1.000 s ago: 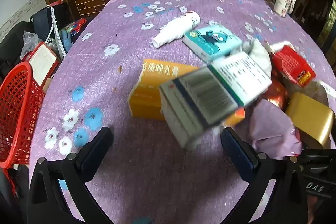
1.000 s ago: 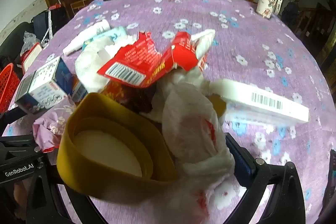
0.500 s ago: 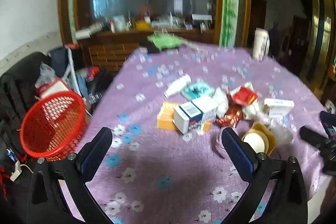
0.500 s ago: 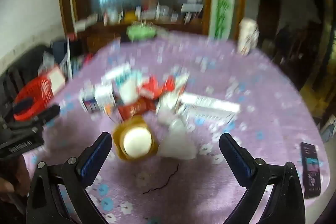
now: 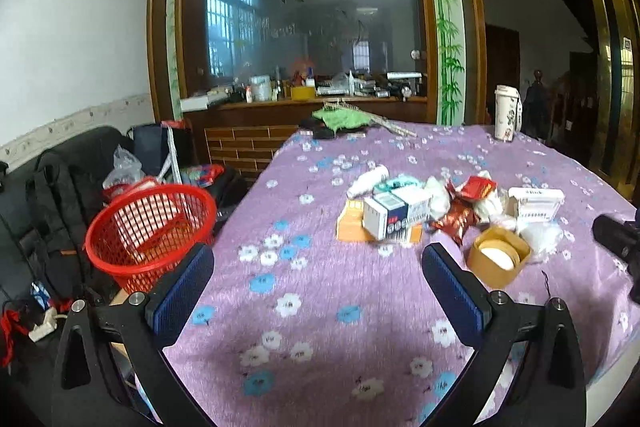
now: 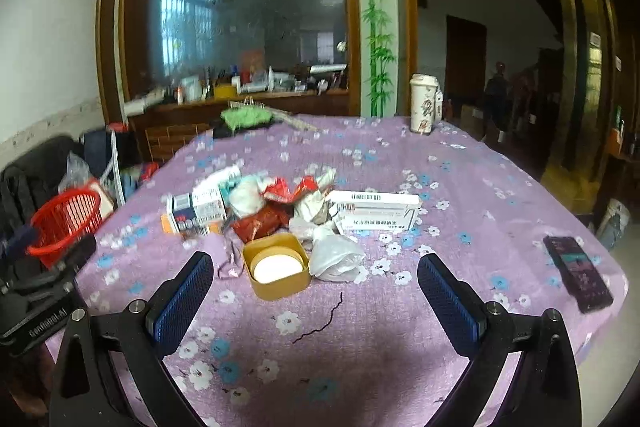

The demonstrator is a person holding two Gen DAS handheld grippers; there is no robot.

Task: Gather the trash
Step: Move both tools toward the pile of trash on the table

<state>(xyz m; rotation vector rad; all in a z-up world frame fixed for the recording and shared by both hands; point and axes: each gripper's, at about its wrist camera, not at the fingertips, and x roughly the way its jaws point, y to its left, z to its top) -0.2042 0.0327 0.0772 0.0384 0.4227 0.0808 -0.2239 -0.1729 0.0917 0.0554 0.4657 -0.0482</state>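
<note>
A pile of trash lies mid-table on the purple flowered cloth: a white and blue carton on an orange box, a white bottle, red wrappers, a long white box, a yellow tub and a crumpled plastic bag. A red mesh basket stands on the floor left of the table. My left gripper is open and empty, pulled back from the pile. My right gripper is open and empty, just short of the yellow tub.
A black phone lies near the table's right edge. A patterned cup and a green cloth sit at the far end. Bags crowd the floor by the basket. A black string lies on the cloth.
Both grippers have pulled back and up from right over the pile, so the whole table and the basket show now. Both stay open and empty.
</note>
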